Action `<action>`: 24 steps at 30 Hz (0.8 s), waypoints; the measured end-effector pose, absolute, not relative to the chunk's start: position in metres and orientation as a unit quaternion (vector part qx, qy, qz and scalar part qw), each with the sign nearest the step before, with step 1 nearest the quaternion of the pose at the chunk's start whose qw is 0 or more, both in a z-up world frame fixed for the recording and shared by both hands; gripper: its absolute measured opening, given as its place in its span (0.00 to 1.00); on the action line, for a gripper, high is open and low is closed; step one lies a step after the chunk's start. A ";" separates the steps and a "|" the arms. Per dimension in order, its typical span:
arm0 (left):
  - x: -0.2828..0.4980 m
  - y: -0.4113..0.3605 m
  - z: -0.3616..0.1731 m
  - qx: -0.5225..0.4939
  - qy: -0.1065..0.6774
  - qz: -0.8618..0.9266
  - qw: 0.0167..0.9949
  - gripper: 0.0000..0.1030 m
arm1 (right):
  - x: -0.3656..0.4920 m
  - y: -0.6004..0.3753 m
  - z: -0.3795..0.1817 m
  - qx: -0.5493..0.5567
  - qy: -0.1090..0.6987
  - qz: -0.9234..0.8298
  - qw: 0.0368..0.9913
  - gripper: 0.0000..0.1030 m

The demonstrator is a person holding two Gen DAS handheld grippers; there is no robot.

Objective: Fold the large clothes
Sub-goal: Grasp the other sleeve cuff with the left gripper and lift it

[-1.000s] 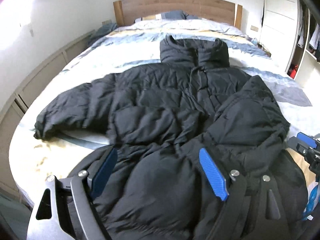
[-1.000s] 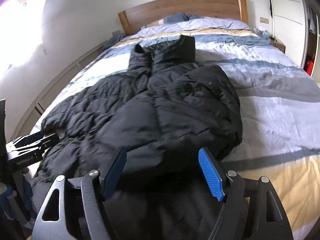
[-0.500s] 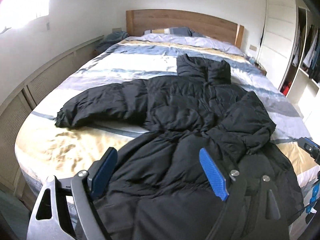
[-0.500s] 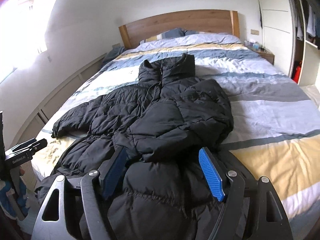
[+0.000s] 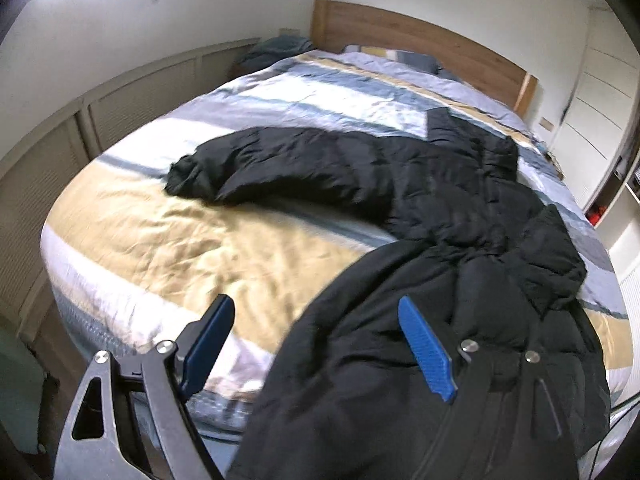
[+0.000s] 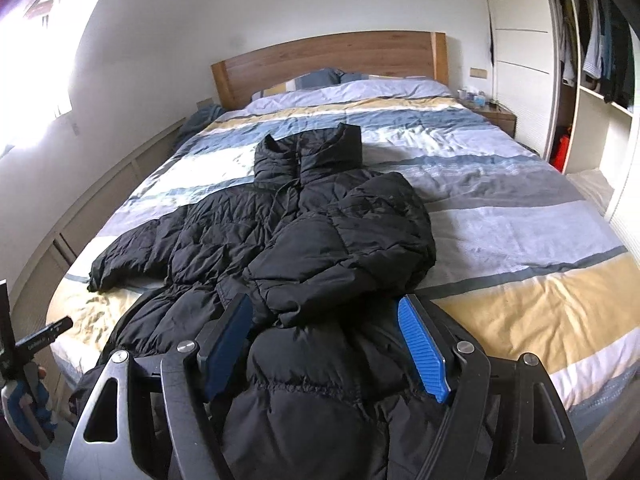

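A black puffer jacket (image 6: 320, 240) lies face up on the striped bed (image 6: 520, 300), collar (image 6: 312, 152) toward the headboard. One sleeve (image 6: 360, 240) is folded across the chest. The other sleeve (image 5: 260, 164) stretches out flat to the left. The hem (image 6: 320, 400) hangs over the foot of the bed. My right gripper (image 6: 324, 302) hovers open above the hem, and the padding bulges up between its blue pads without being pinched. My left gripper (image 5: 316, 308) is open over the bed's left foot corner, its right finger above the jacket (image 5: 420, 184) edge.
A wooden headboard (image 6: 332, 60) with pillows stands at the far end. A nightstand (image 6: 492, 114) and an open wardrobe (image 6: 592, 60) line the right side. Low panelled cabinets (image 5: 60, 152) run along the left wall. Bare quilt (image 5: 160, 240) lies below the outstretched sleeve.
The left gripper has swung left, from over the jacket's body to the bed's left foot corner. The right gripper has drawn back and risen, showing more of the jacket. Both jaws kept their width.
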State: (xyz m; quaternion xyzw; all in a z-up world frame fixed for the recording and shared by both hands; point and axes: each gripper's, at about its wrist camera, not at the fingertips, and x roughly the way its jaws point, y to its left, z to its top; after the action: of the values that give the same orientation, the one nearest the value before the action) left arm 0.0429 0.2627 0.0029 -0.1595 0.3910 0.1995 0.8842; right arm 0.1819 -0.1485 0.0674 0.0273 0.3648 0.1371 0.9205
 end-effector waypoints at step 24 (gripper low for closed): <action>0.105 0.446 -0.088 -0.374 0.380 0.179 0.827 0.82 | 0.218 -0.147 0.053 0.011 0.413 0.038 0.910 0.72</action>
State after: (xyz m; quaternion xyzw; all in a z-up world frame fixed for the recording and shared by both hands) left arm 0.1045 0.4461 -0.0877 -0.3736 0.3799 0.1787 0.8271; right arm 0.2176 -0.1472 0.0532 0.0105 0.4132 0.0384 0.9098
